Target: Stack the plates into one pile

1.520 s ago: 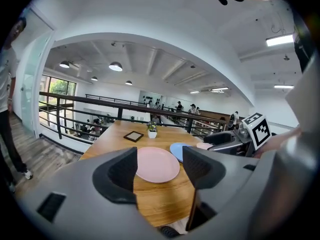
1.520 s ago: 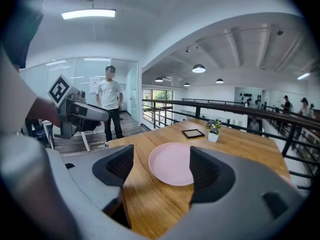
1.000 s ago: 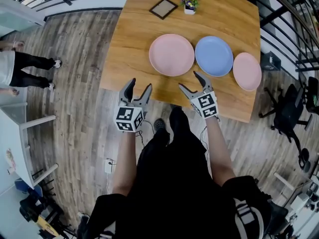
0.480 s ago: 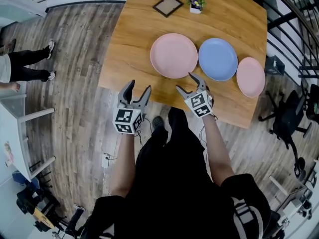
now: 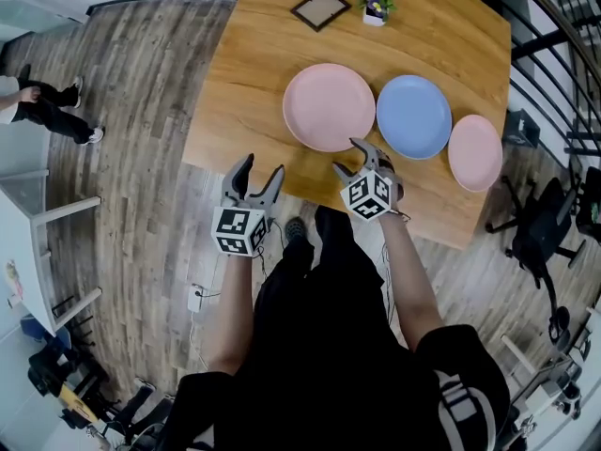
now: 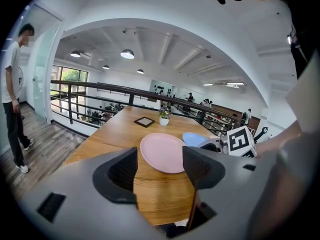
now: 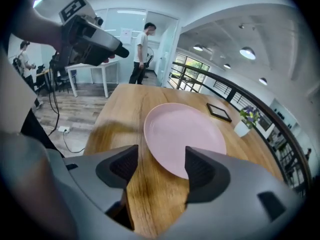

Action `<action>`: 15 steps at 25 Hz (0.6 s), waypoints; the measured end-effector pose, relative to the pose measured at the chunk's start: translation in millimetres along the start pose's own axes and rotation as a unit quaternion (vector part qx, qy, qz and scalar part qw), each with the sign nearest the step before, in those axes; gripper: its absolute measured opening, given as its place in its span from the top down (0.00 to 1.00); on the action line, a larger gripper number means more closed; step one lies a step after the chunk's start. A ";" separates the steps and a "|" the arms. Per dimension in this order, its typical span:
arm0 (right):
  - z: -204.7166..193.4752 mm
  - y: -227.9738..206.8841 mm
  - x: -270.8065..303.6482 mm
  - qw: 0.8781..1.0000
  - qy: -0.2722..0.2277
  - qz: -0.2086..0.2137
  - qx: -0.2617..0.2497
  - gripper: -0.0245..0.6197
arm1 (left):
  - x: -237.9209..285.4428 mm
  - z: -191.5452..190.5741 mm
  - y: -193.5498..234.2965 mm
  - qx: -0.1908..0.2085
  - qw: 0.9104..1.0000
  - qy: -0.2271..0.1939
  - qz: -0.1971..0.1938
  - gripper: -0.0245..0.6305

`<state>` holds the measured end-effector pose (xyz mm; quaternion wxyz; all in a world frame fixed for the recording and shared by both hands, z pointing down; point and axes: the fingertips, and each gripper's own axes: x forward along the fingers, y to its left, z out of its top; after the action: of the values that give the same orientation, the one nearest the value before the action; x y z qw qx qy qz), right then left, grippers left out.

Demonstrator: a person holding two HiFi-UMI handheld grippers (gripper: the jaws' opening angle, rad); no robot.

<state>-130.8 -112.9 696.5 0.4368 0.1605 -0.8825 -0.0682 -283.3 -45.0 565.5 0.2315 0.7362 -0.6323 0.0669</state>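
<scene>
Aiming right gripper [image 5: 346,155] at large pink plate [image 5: 329,106] near table's [image 5: 244,83] near edge to lift it; jaws wide, just narrowing, nothing gripped. Holding left gripper [image 5: 263,164] open, empty, in reserve.

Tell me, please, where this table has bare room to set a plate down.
Bare: the left of the table, between its edge and the large pink plate. More free wood lies at the far right, beyond the blue plate and right of the flower pot. The plate row is crowded: the small pink plate sits close beside the blue one.
</scene>
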 end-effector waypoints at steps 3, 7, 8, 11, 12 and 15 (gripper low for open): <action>-8.1 3.7 11.0 0.998 0.027 -0.002 -0.057 0.51 | 1.6 -2.5 2.3 -0.002 1.000 0.004 0.003 0.53; -15.4 6.6 20.6 0.988 0.061 -0.016 -0.143 0.57 | 3.3 -4.7 1.5 -0.008 1.000 0.007 0.000 0.53; -16.3 7.0 22.5 0.985 0.065 -0.017 -0.157 0.57 | 4.4 -5.8 0.3 -0.009 1.000 0.008 -0.001 0.53; -19.9 6.3 29.1 0.981 0.072 -0.017 -0.181 0.60 | 8.5 -9.1 -2.3 -0.008 1.000 0.013 -0.002 0.53; -21.2 6.3 31.2 0.980 0.073 -0.015 -0.185 0.61 | 9.3 -10.1 -2.4 -0.008 1.000 0.014 -0.001 0.53; -23.4 7.5 36.9 0.978 0.077 -0.011 -0.192 0.68 | 9.7 -12.4 -1.0 -0.009 1.000 0.016 0.001 0.53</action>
<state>-134.8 -118.1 740.3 0.5250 0.0885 -0.8150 -0.2285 -278.1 -48.4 579.9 0.2481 0.7325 -0.6297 0.0736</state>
